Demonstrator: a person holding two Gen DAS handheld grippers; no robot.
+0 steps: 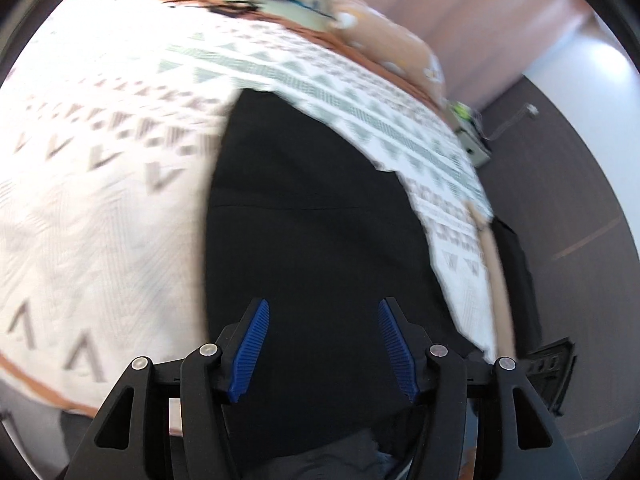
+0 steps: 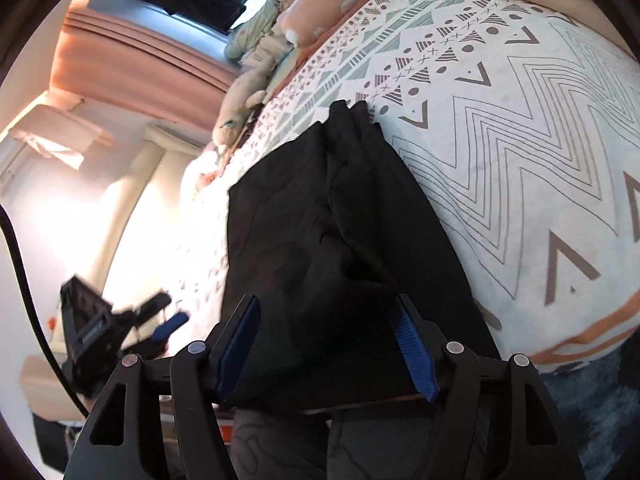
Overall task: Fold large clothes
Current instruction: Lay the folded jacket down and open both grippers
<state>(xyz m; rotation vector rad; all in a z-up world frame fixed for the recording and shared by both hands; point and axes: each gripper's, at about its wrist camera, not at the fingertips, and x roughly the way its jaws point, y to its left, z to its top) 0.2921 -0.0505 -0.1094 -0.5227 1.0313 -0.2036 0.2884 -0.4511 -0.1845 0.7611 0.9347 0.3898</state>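
Both the left gripper (image 1: pixel 323 350) and right gripper (image 2: pixel 326 346) hover with jaws apart, holding nothing — a fold of the black garment (image 2: pixel 340 220) on the bed (image 2: pixel 520 128) looks laid; next comes regrasping an edge.

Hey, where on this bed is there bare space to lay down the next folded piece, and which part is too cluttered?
Free: the zigzag-print stretch of the patterned bedspread beside the black garment, running to the orange-striped edge. A narrower strip lies on the garment's other side. Crowded: the head of the bed, with an orange pillow and plush toys.
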